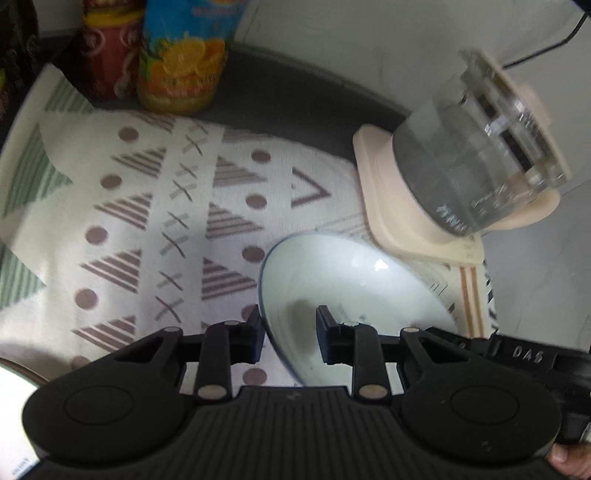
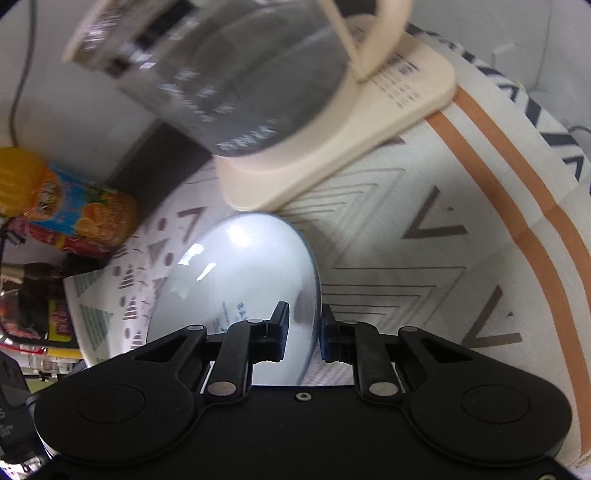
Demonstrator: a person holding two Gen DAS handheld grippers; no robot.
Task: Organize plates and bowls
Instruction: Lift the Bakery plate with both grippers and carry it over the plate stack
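White bowl (image 1: 354, 284) on patterned cloth (image 1: 129, 221) over counter. Left tool (image 1: 288, 334) pinching bowl's left rim; right tool (image 2: 303, 330) pinching its right rim. Glass kettle (image 1: 476, 147) on cream base (image 1: 388, 214) just behind bowl. Juice bottle (image 1: 184, 59), red jar (image 1: 107, 48) at back.

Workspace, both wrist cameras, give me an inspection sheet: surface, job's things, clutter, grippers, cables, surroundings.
Surface: patterned cloth over a dark counter.
Job's things: one white plate, blue rim, tilted, gripped at opposite edges.
Clutter: glass kettle on its cream base; orange juice bottle; red bottle; packets at far left of the right view.
Grippers: left gripper and right gripper each have fingers closed on the plate's rim.
Cables: black cable on the wall behind the kettle.
Surroundings: pale wall.
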